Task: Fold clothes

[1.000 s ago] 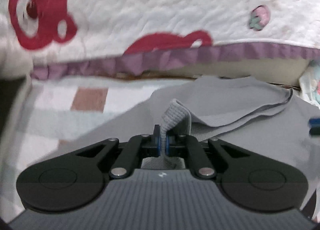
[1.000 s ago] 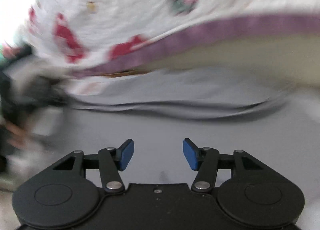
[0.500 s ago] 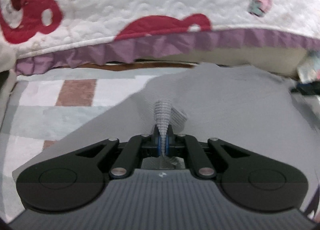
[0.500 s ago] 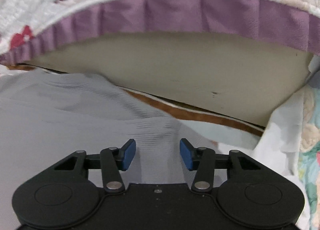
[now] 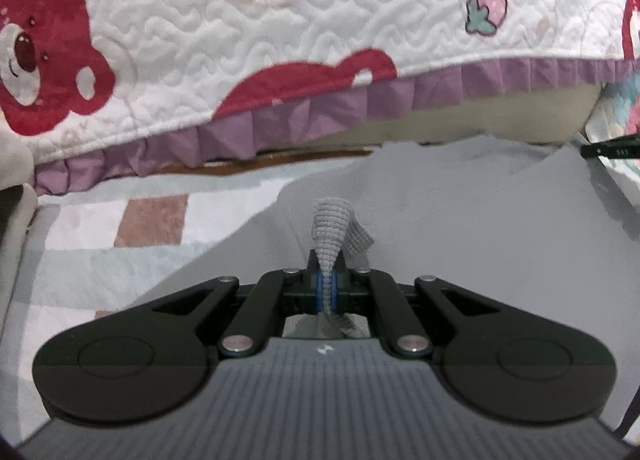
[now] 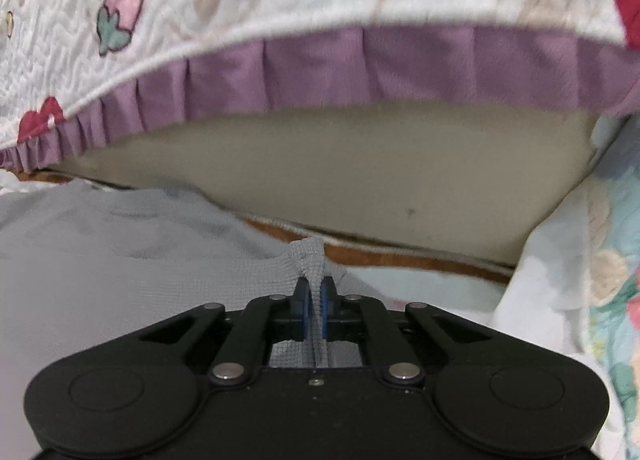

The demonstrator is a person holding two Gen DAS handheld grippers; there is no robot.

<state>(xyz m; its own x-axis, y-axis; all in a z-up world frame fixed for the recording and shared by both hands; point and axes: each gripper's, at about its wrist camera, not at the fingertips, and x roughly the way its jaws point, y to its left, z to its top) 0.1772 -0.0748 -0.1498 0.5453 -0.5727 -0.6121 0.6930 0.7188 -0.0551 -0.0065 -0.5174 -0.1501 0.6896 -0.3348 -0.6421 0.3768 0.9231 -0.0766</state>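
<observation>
Pinching, left: left gripper (image 5: 327, 287) has its blue pads pressed together on a ribbed fold of the grey garment (image 5: 460, 244), which stands up in a small peak just past the fingertips.
Pinching, right: right gripper (image 6: 314, 310) has just been closing and its jaws now clamp a bunched ridge of the same grey garment (image 6: 120, 260) — cloth runs between the pads and back under the gripper body.
Garment: it spreads flat from both grippers, to the right in the left wrist view and to the left in the right wrist view.
Surface beneath: a pale checked blanket (image 5: 120, 227) with a brown square.
Beyond: a beige cushion edge (image 6: 320, 171) — above it hangs a white quilt (image 5: 280, 19) with a purple frill and red bear prints.
Far right: a floral cloth (image 6: 612, 280).
</observation>
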